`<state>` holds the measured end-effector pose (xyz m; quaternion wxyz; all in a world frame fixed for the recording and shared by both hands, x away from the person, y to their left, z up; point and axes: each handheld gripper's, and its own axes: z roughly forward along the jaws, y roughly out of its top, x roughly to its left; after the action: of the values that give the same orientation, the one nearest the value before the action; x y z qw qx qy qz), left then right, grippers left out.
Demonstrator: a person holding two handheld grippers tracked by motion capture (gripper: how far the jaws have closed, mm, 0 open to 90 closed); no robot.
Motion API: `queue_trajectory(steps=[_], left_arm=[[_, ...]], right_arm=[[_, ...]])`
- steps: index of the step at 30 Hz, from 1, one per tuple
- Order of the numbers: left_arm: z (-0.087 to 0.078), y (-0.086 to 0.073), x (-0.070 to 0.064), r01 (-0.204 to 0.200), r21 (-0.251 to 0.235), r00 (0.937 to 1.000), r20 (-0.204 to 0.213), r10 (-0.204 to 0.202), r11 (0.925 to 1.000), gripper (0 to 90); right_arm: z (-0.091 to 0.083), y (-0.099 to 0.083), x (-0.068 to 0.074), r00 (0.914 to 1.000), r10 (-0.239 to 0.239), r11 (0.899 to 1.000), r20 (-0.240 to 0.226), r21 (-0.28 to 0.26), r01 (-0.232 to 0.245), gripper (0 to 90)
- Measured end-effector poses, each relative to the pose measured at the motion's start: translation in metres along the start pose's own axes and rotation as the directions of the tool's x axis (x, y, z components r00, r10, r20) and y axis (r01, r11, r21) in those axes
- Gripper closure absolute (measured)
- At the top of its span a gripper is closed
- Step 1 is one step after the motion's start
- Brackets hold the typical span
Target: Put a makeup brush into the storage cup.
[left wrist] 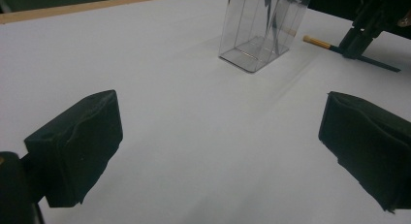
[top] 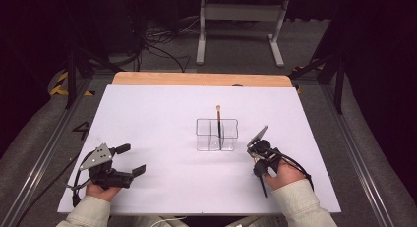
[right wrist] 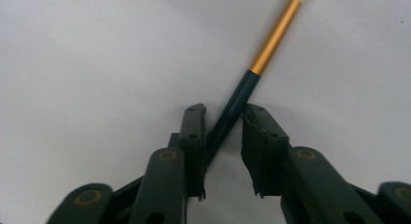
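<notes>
- White table [top: 147, 119] carries everything; wooden strip along its far edge.
- Clear divided holder [top: 217, 134] stands upright right of centre, one brush [top: 218, 120] upright inside.
- Left gripper [top: 132, 159] near the front-left corner, jaws wide apart, nothing between them.
- Right gripper [right wrist: 223, 132] near the front-right, just right of the holder, jaws narrowed around a second brush [right wrist: 257, 64]; dark handle between the pads, gold ferrule beyond, lying on the table.
</notes>
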<state>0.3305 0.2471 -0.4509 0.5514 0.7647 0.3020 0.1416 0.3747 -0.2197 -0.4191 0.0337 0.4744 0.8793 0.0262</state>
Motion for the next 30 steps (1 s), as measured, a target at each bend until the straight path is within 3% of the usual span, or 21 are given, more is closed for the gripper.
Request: queue_trajectory(steps=[3, 19, 30], left_arm=[[0.0, 0.0, 0.0, 0.001, 0.0, 1.0, -0.001, -0.001, 1.0, 2.5], [0.0, 0.0, 0.0, 0.004, -0.003, 1.0, -0.003, -0.004, 1.0, 2.5], [0.0, 0.0, 0.0, 0.003, -0.002, 1.0, -0.003, -0.003, 1.0, 2.5]], right_arm=[[0.0, 0.0, 0.002, 0.9997, -0.022, 1.0, -0.008, 0.003, 0.022, 82.7], [-0.003, 0.0, 0.003, 0.9984, -0.056, 0.998, 0.002, 0.001, 0.056, 83.8], [-0.023, -0.008, 0.001, 0.9982, -0.059, 0.996, 0.009, -0.066, 0.059, 83.8]])
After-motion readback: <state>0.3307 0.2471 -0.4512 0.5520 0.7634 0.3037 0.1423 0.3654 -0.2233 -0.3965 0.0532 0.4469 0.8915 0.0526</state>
